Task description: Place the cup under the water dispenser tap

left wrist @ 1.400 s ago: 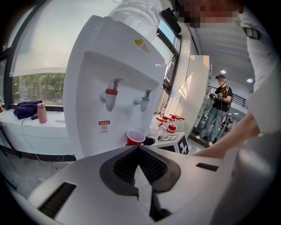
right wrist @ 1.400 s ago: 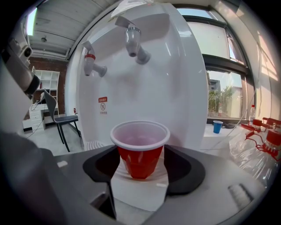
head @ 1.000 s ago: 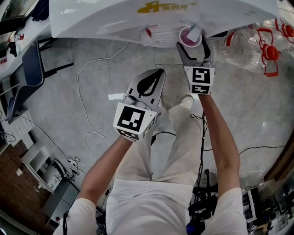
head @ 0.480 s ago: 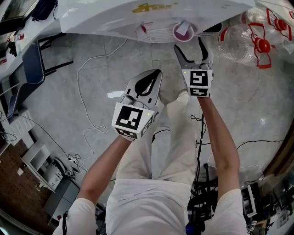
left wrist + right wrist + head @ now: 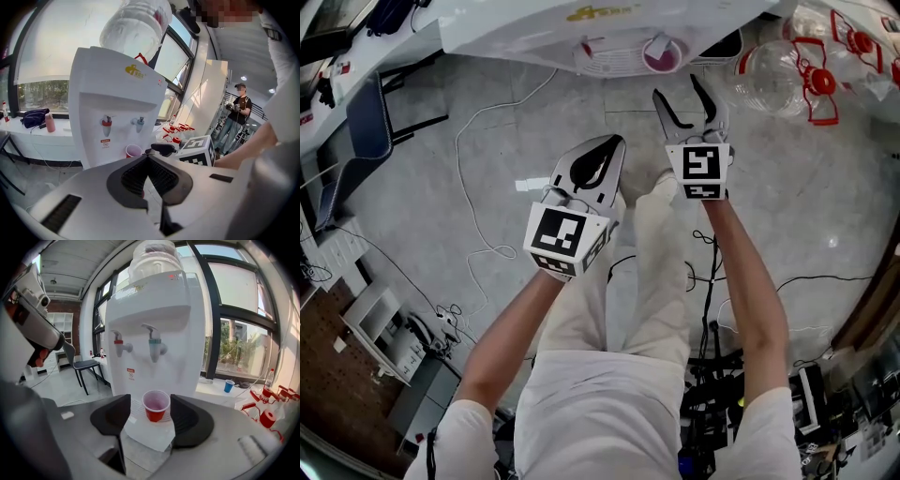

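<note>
The red cup stands upright on the drip tray of the white water dispenser, directly below the blue tap. From the head view the cup sits at the dispenser's foot. My right gripper hovers a short way back from it, open. Its jaws have just been closing, and nothing is between them. The cup is ahead of the right gripper, not touched. My left gripper is held further back and to the left, shut and empty. The left gripper also faces the cup.
Empty water bottles with red handles lie on the floor right of the dispenser. A chair stands at the left and a white cable runs over the floor. A person stands in the background. A blue cup rests on the sill.
The right gripper has drawn back from the cup, which stays on the drip tray, and its jaws have narrowed slightly. The left gripper has also pulled back a little.
</note>
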Motion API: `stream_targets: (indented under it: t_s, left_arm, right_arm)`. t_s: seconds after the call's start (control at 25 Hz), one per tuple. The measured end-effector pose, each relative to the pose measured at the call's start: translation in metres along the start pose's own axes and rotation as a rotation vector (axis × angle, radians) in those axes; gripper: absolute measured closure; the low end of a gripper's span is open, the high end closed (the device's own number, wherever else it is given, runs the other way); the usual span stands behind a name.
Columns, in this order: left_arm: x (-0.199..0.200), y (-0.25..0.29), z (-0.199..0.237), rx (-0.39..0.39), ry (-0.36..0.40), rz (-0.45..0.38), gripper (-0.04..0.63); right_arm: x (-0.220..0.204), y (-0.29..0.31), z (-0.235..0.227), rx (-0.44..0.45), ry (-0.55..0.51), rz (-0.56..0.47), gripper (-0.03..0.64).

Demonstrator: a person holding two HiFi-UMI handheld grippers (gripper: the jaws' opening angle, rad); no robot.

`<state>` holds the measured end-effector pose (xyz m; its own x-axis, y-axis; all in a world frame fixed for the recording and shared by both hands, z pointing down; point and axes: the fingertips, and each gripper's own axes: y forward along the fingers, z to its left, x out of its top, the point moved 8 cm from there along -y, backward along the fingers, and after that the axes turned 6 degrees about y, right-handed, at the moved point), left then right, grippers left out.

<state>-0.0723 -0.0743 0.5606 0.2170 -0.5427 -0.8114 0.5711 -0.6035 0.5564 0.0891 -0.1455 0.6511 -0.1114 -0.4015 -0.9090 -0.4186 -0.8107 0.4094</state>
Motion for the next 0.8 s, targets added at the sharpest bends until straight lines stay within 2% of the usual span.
stream_targets:
  t_s: [0.28,0.8]
  left_arm:
    - [0.023,-0.017,-0.016,-0.003,0.01,0.0,0.589]
    - [0.083,-0.055,-0.028,0.036,0.019,-0.041,0.589]
  right_arm:
    - [0.028,-0.037,-0.001,0.034,0.027,0.019,0.429]
    - [0.095,-0.093,0.002,0.107,-0.01,0.032,0.606]
